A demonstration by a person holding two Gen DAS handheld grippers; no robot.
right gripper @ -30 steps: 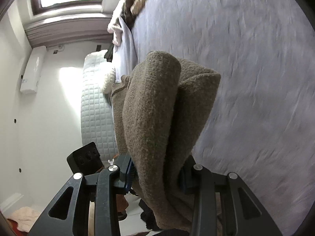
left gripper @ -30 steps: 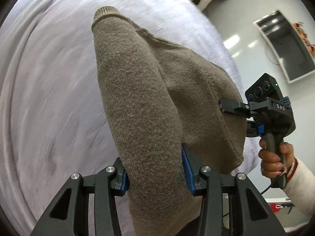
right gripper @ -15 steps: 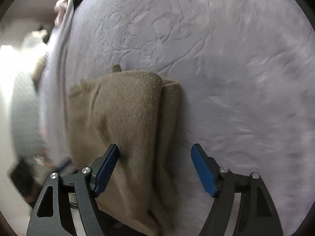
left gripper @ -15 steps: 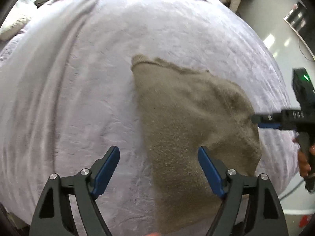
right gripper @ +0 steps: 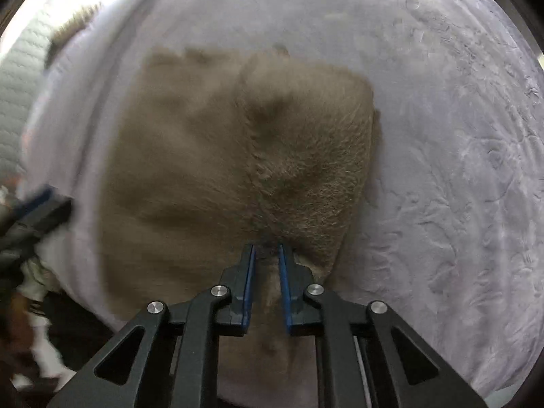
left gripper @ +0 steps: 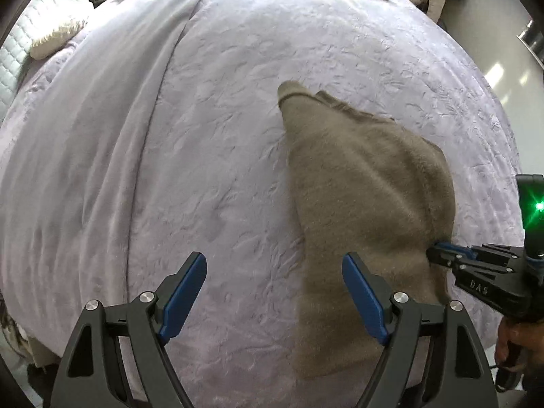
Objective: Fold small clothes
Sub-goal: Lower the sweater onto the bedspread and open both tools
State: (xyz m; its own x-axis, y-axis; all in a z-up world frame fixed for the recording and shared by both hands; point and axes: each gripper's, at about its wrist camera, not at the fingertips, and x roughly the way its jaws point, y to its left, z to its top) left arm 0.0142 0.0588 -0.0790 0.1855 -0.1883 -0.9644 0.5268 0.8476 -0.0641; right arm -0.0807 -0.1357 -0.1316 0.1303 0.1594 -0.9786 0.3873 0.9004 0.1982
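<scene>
The step in hand looked like a re-grip for the next fold of the sweater (left gripper: 367,204), which lay partly folded on the bed (left gripper: 221,119).

The right gripper (right gripper: 267,248) pointed steeply down, and its jaws had just been closing. They stood almost together, with the tips at a seam near the sweater's near edge. Creases in the knit ran in toward the tips, so it seemed to have nipped a small fold, though the view was blurred. To do this well, the pinch should take every layer at that edge and not only the top one. A thin bite in thick knit could slip out when lifted.

The left gripper (left gripper: 272,265) also pointed down, and its jaws had just been opening. They stood wide with nothing pressed between them. To match the right, it would probably need to shift toward the sweater and close on the edge at the same height. Both should then lift together and carry the edge across in one level sweep, so that the fold lands square.

From the left gripper, the sweater lay ahead and to the right. Its right pad hung over the near left margin of the cloth, and its left pad was over bare bed. From the right gripper, the sweater spread ahead and to the left, and its right edge lay just right of the tips.
</scene>
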